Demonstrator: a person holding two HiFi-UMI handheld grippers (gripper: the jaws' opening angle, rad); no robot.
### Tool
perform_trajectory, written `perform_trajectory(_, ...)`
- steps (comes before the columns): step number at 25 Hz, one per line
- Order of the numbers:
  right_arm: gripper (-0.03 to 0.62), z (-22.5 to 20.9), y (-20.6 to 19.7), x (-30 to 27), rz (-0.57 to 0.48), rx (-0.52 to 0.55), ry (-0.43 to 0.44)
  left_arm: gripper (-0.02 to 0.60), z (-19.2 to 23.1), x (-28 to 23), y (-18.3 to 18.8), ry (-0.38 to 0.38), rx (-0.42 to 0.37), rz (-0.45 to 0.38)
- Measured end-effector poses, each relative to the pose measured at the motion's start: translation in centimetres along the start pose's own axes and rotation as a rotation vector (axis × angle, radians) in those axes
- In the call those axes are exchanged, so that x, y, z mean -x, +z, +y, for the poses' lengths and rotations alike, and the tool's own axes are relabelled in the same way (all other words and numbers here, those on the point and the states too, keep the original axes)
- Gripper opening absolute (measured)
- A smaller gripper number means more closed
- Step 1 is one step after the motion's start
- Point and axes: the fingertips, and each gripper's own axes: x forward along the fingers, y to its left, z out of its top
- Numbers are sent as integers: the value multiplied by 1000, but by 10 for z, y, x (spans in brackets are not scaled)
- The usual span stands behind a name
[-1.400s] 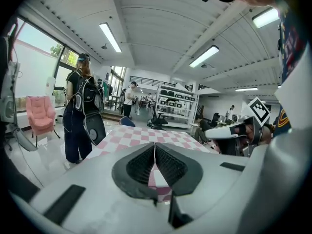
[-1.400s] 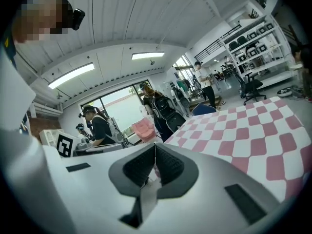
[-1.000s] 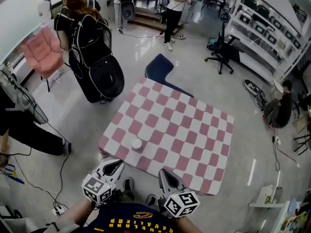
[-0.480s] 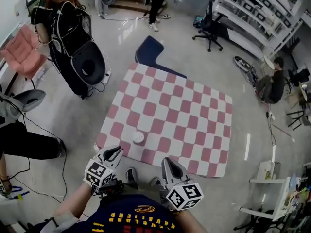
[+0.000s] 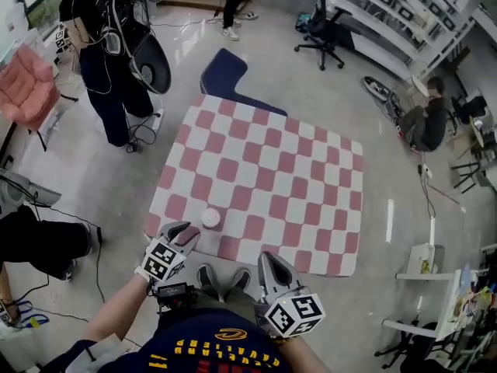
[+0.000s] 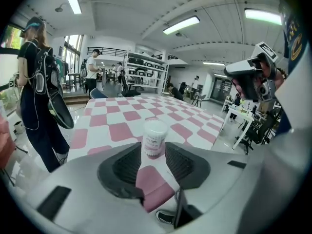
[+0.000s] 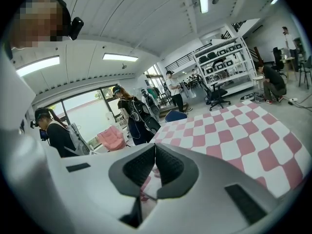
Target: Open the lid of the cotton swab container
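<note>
The cotton swab container (image 5: pixel 210 217) is a small clear round tub with a white lid. It stands upright near the front left corner of the pink and white checkered table (image 5: pixel 264 169). My left gripper (image 5: pixel 183 235) is at that corner, just short of the container. Its jaws are opening, and nothing is between them. In the left gripper view the container (image 6: pixel 155 138) shows through the gap of the left gripper (image 6: pixel 153 152), a little beyond the fingertips. My right gripper (image 5: pixel 269 263) hangs at the table's near edge, shut and empty, as the right gripper view (image 7: pixel 155 156) also shows.
A dark blue chair (image 5: pixel 221 72) is pushed against the table's far edge. A person with a backpack (image 5: pixel 109 45) stands at the far left beside a pink armchair (image 5: pixel 27 84). An office chair (image 5: pixel 322 29), shelves (image 5: pixel 404 14) and a seated person (image 5: pixel 423 123) are at the right.
My left gripper has moved forward over the table's corner toward the container, and its jaws have parted. The right gripper has stayed shut at the near edge.
</note>
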Motion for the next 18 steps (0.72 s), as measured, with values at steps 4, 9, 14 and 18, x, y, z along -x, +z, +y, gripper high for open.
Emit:
perform_trajectory(4, 11, -13, 1, 1, 0, -12, -25, 185, 3, -19, -3, -8, -21, 32)
perform_trajectory(9, 11, -15, 0, -6, 15, -16, -23, 205, 5, -46, -10, -24, -60, 67)
perform_trajectory(14, 11, -21, 0, -8, 20, -18, -29, 244, 3, -67, -18, -34, -88, 95)
perform_trajectory(18, 11, -31, -1, -5, 21, -31, -43, 252, -2, -78, -19, -33, -108, 108)
